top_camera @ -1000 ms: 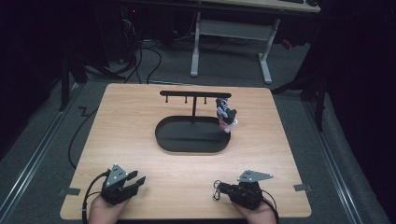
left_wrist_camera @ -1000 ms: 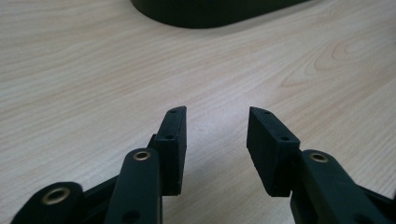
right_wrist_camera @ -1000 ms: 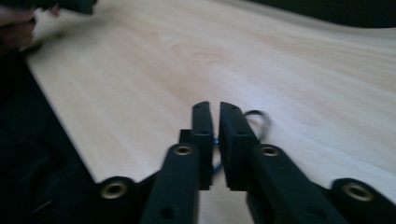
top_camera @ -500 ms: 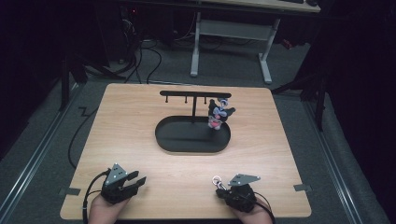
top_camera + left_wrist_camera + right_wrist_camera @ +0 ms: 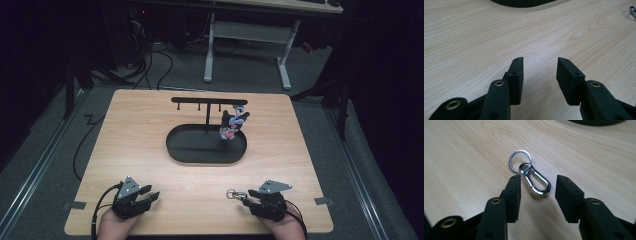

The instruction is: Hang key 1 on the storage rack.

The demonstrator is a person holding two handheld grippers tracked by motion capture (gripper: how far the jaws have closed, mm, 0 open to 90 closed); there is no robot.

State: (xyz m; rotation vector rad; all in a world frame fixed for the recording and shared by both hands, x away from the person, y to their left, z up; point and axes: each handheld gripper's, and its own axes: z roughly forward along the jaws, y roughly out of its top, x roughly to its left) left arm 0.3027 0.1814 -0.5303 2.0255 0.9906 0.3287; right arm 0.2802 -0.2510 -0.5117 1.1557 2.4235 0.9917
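Looks like one charm [image 5: 231, 124] is already hanging on the hook stand [image 5: 207, 102], while the loose carabiner keyring [image 5: 532, 175] lies on the surface near it, between the spread right tool [image 5: 537, 185], left tool [image 5: 539, 67] spread and empty.

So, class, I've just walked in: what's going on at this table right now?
A person holds a gripper in each hand at the near edge of a wooden table. The right gripper is open, its jaws on either side of a metal keyring clip lying on the table, not yet gripped. The left gripper is open over bare wood. Farther back, a black hook stand rises from an oval tray, with a small charm hanging from it.
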